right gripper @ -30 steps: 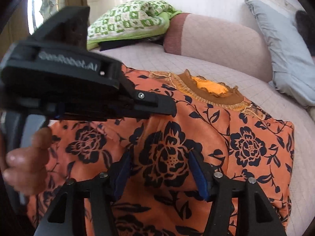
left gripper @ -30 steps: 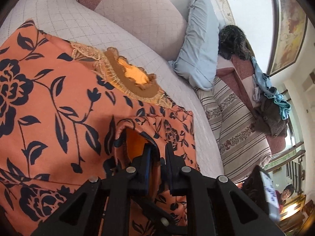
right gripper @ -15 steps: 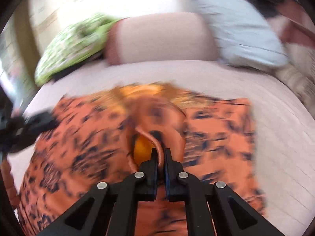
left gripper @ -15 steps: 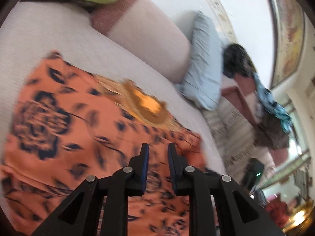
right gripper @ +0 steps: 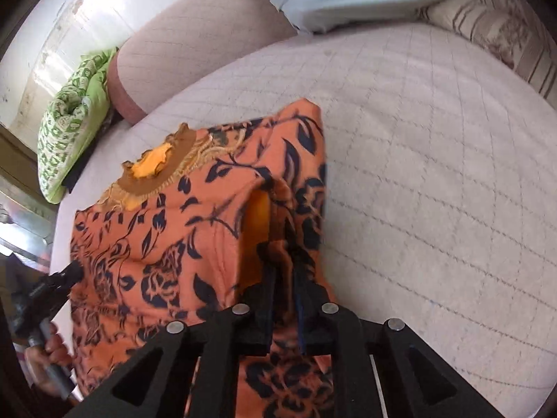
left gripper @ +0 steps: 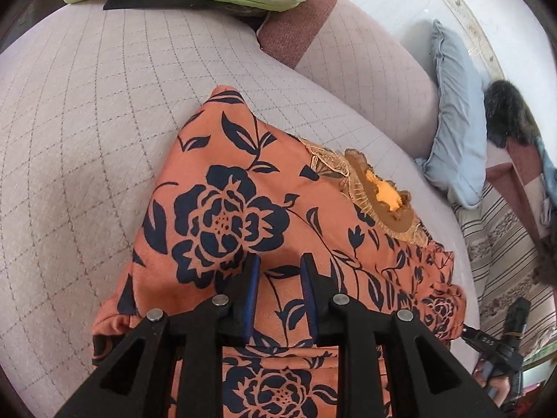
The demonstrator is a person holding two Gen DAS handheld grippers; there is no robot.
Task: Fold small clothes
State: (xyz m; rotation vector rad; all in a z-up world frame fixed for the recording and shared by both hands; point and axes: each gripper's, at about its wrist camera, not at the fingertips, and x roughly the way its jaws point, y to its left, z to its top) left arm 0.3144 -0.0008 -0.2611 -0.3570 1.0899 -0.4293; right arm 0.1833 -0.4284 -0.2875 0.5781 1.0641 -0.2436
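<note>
Your right gripper [right gripper: 283, 299] pinches the orange floral dress's [right gripper: 167, 244] side fold; left gripper [left gripper: 280, 296], jaws just opening, holds nothing. Next, lay the fold flat.

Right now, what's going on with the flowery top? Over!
Right gripper pinching orange floral garment. Left gripper open, empty, jaws just widened. Nothing in the way.

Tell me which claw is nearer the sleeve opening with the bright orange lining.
Right. The right claw is pinching the fabric right at the sleeve opening. The left claw hangs over flat cloth of the orange top on the other side, its jaws slightly apart with nothing gripped.
</note>
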